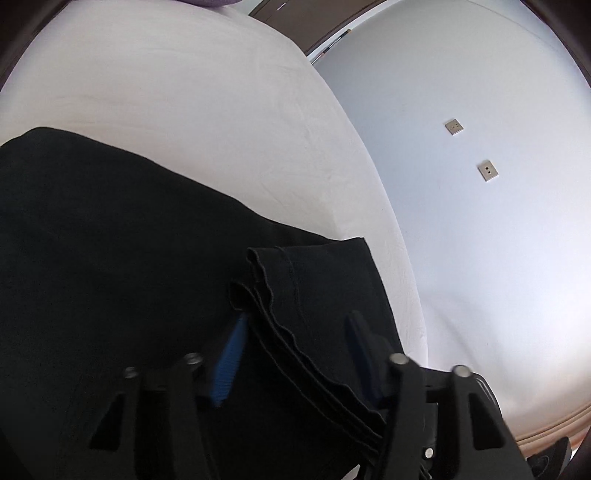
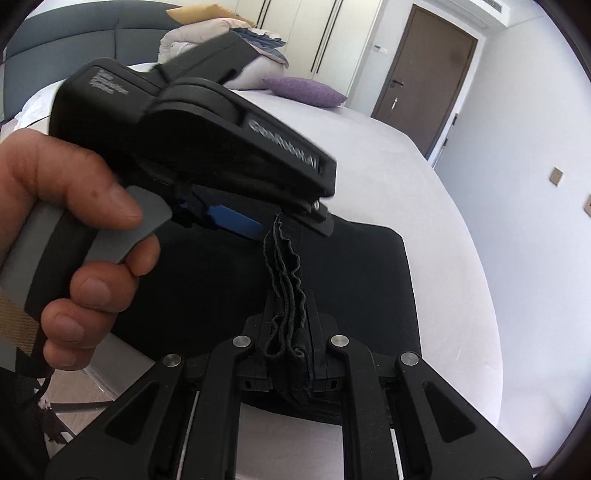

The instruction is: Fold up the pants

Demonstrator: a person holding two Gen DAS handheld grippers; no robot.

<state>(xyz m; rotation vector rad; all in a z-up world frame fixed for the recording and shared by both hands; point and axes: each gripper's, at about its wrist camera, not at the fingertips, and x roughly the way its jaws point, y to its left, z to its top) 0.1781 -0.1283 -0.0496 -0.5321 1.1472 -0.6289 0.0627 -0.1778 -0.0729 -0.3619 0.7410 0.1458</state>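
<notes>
Black pants (image 1: 110, 240) lie folded on a white bed (image 1: 184, 103). A stack of hem edges (image 1: 288, 295) rises between the fingers of my left gripper (image 1: 295, 332), whose blue pads (image 1: 231, 365) stand wide apart around it. In the right wrist view my right gripper (image 2: 291, 325) is shut on the bunched hem layers (image 2: 288, 295) above the flat pants (image 2: 351, 288). The left gripper (image 2: 288, 225), held in a hand (image 2: 74, 221), reaches the same hem from the left, jaws spread.
The bed's edge (image 1: 399, 258) runs close to a white wall with two sockets (image 1: 487, 171). A purple pillow (image 2: 304, 90), piled bedding (image 2: 199, 37) and a grey headboard (image 2: 74, 33) are at the far end. A brown door (image 2: 424, 74) stands beyond.
</notes>
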